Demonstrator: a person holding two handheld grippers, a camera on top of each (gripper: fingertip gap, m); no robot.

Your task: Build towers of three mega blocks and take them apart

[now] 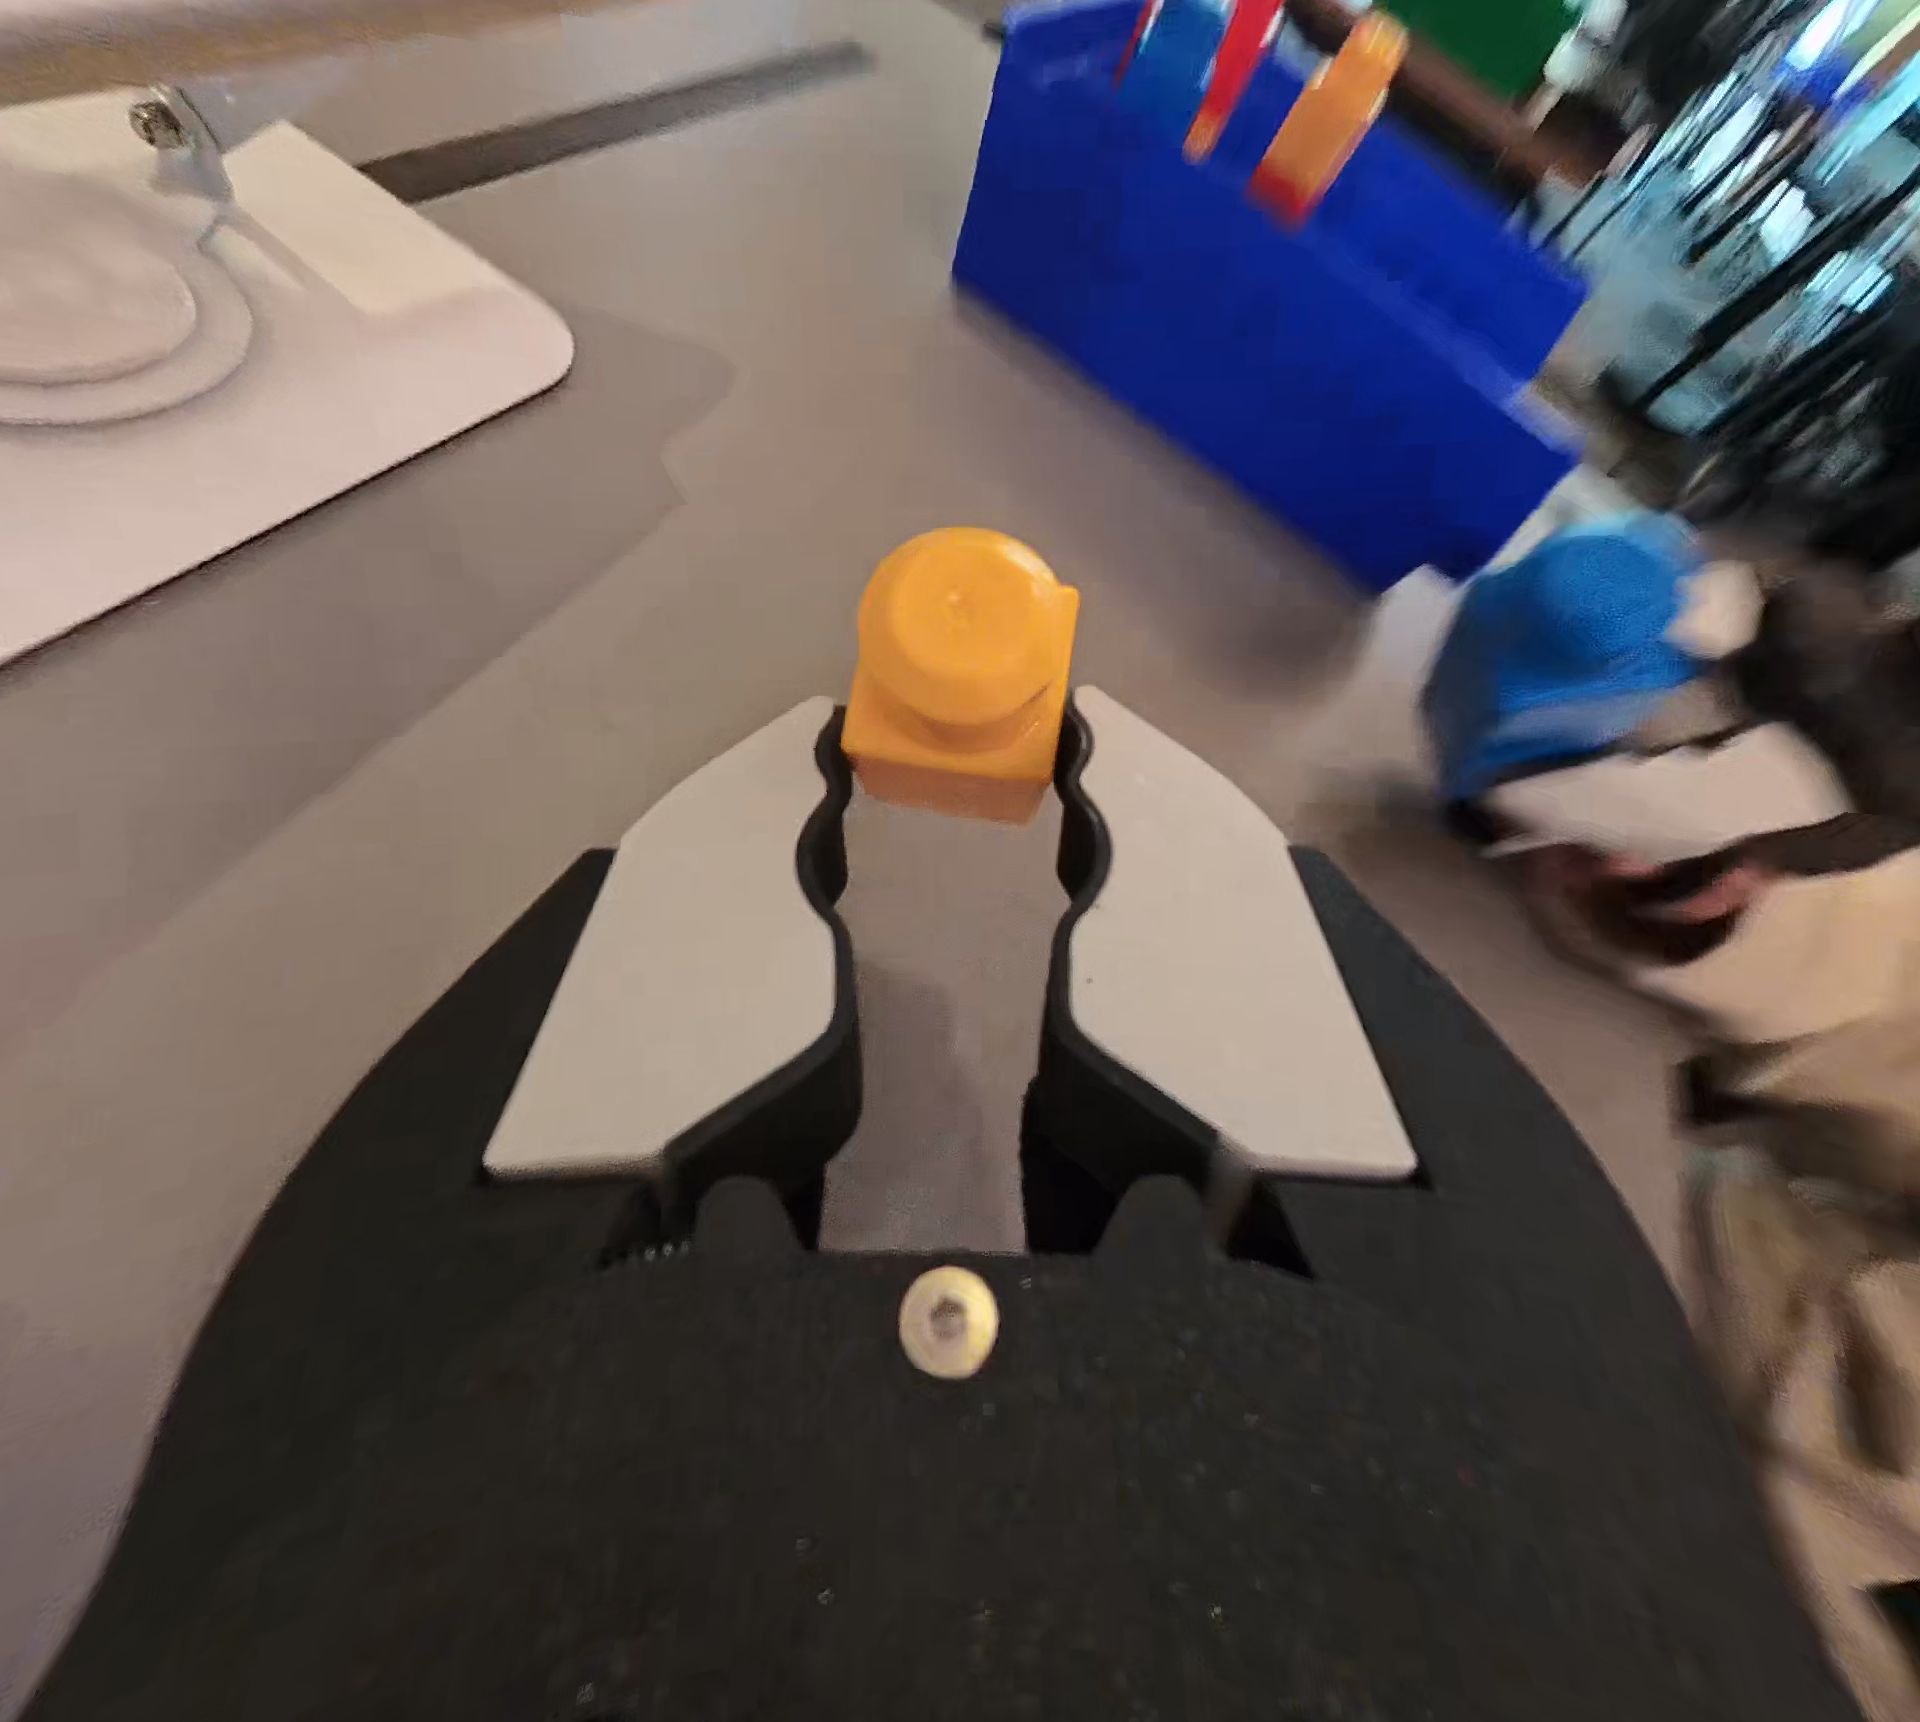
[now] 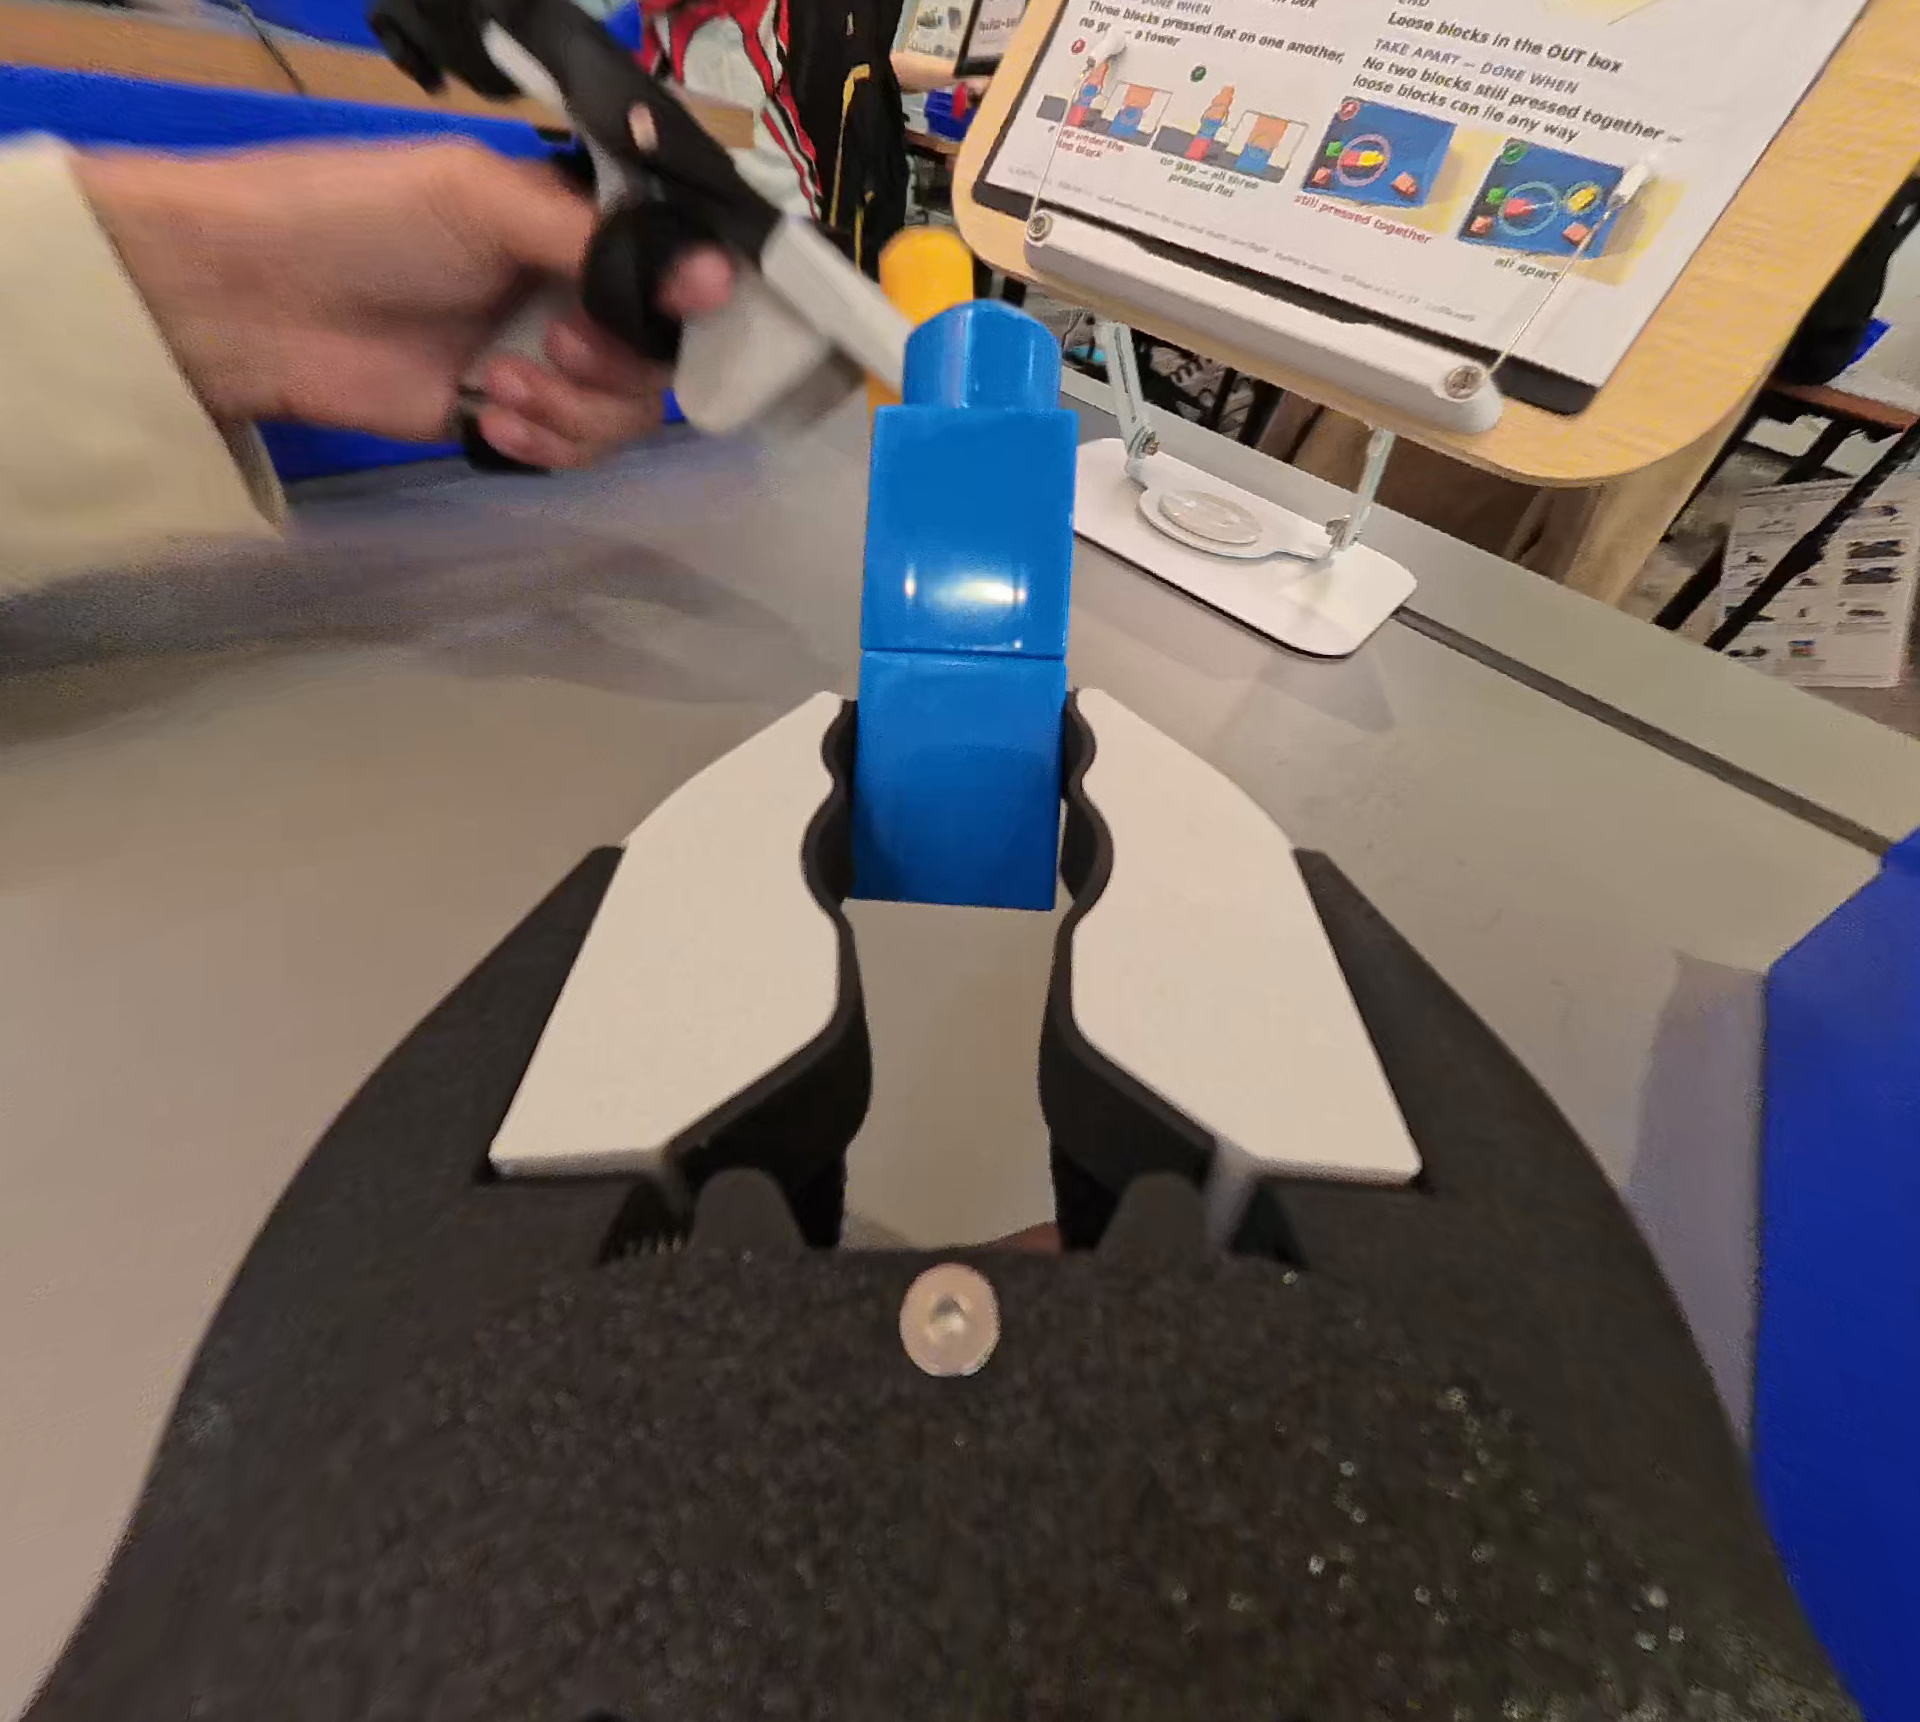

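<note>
Right now my left hand-held gripper (image 1: 951,742) pinches an orange block (image 1: 956,685) between its pads, above the bench (image 1: 727,384). My right hand-held gripper (image 2: 956,768) clamps the lower of two stacked blue blocks (image 2: 961,633), held upright.

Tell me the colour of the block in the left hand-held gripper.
Orange block; clearest in the left wrist view.

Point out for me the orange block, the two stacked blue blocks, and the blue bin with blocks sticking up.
orange block (image 1: 961,685): left wrist view, on its round stud.
stacked blue blocks (image 2: 961,550): right wrist view, front face of the upper block.
blue bin (image 1: 1247,301): left wrist view, on its near side wall.
</note>
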